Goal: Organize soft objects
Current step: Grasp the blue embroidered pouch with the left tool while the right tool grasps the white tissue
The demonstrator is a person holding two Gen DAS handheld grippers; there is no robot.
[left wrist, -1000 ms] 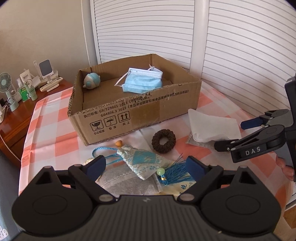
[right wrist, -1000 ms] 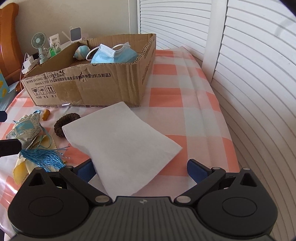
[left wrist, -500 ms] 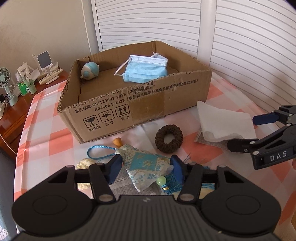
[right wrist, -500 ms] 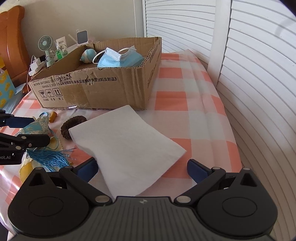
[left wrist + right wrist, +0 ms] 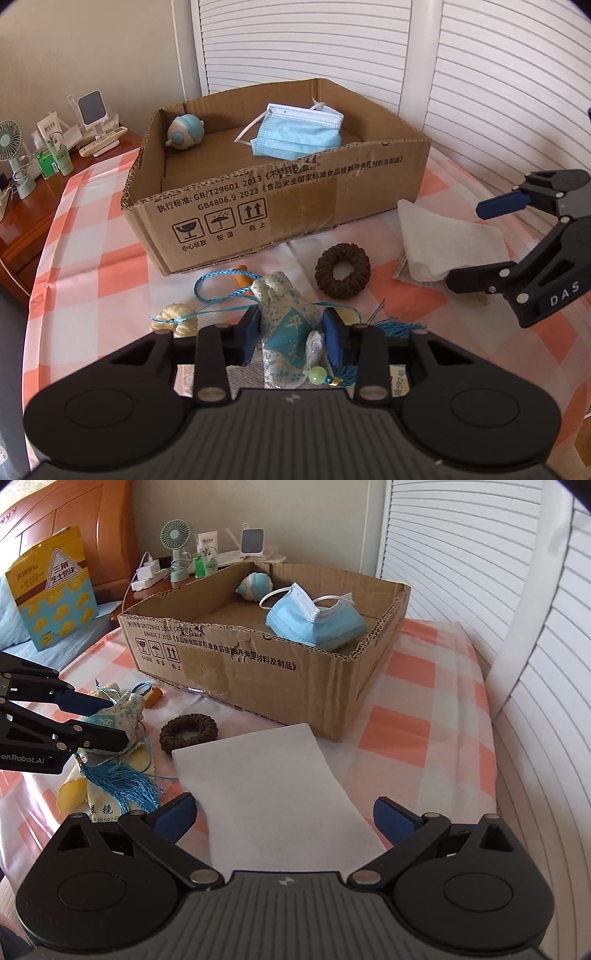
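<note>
My left gripper (image 5: 291,332) is shut on a floral blue-and-white sachet (image 5: 286,328) with a blue cord and tassel; the sachet also shows in the right wrist view (image 5: 110,716), squeezed between the left fingers. My right gripper (image 5: 284,814) is open, its fingers either side of a white folded cloth (image 5: 273,794) lying on the checked tablecloth; the cloth also shows in the left wrist view (image 5: 443,243). A cardboard box (image 5: 280,199) holds a blue face mask (image 5: 295,133) and a small round plush toy (image 5: 184,133). A brown scrunchie (image 5: 342,270) lies between sachet and cloth.
A cream knotted item (image 5: 173,321) and a yellow cloth (image 5: 77,794) lie by the sachet. A side table with a fan (image 5: 176,550) and bottles stands beyond the box. White louvred doors (image 5: 480,590) run along the right. A yellow bag (image 5: 51,587) leans at left.
My left gripper has closed from wide open onto the sachet and lifted it upright. My right gripper stayed open, edging forward along the white cloth.
</note>
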